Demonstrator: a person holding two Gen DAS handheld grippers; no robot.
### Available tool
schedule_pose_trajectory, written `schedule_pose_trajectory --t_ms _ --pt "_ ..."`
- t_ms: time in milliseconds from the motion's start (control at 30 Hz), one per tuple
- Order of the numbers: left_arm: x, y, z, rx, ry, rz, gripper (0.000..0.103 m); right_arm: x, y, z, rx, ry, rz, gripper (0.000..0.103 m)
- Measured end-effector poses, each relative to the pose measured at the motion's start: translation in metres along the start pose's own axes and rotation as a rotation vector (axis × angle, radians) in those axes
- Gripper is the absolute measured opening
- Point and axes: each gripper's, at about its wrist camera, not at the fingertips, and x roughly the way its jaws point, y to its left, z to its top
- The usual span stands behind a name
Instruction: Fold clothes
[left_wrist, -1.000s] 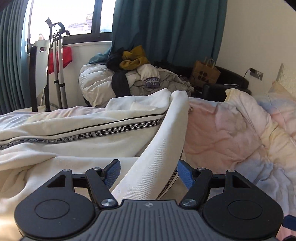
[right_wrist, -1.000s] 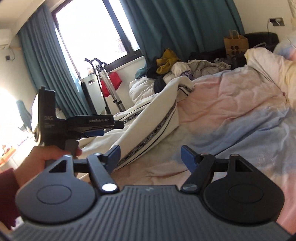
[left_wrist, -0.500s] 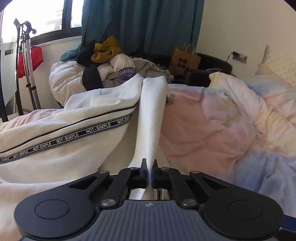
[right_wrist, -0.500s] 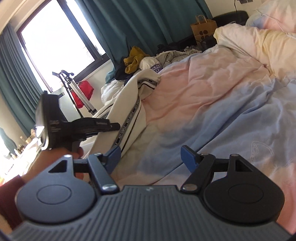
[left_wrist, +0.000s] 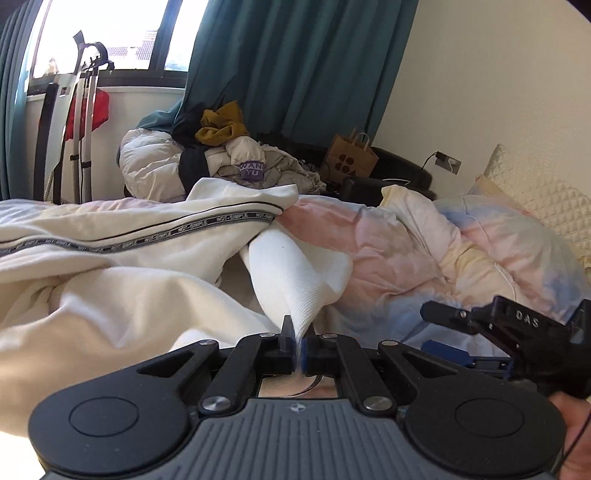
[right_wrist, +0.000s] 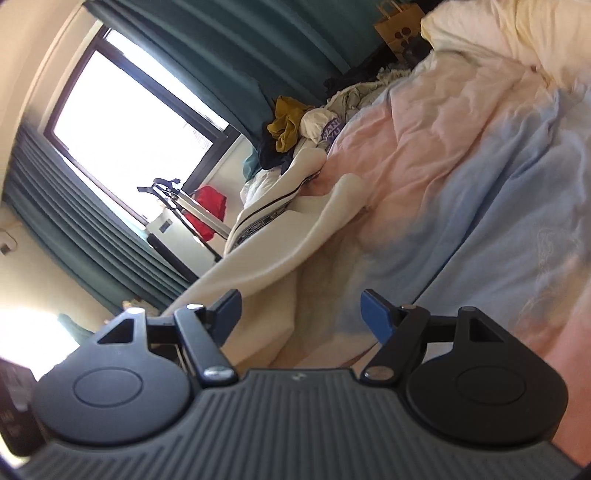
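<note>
Garment (left_wrist: 110, 280), cream with a "NOT-SIMPLE" tape stripe (left_wrist: 207, 225), sprawls on the bed (left_wrist: 399, 258), its white cuff pinched tight in the left gripper (left_wrist: 297, 350), likely for folding over, while the "DAS"-marked right gripper (right_wrist: 301, 314) gapes empty beside it.

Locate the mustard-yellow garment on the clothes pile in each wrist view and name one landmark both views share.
Left wrist: mustard-yellow garment sits upper centre-left, atop the clothes pile below the teal curtain.
Right wrist: it lies upper centre, tilted with the rolled picture, beyond the bed.
Shared landmark: brown paper bag, right of the pile in both.
</note>
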Motion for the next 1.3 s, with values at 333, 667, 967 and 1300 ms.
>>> schedule_pose_trajectory --t_ms 333,667,967,1300 --pt "-0.045 0.066 -0.042 -0.169 -0.061 -0.047 0.003 0.071 -0.002 -0.006 0.282 0.148 0.057 0.070" --pt "-0.034 0.105 -0.058 -0.256 -0.060 -0.120 0.004 0.145 -0.034 -0.006 0.375 0.108 0.039 0.046" --pt "-0.028 0.104 -0.065 -0.256 -0.091 -0.176 0.024 0.123 -0.003 0.018 0.145 -0.045 0.004 0.008" --pt "-0.036 0.075 -0.081 -0.219 -0.079 -0.212 0.059 0.042 0.016 0.072 0.000 -0.340 -0.037 0.007"
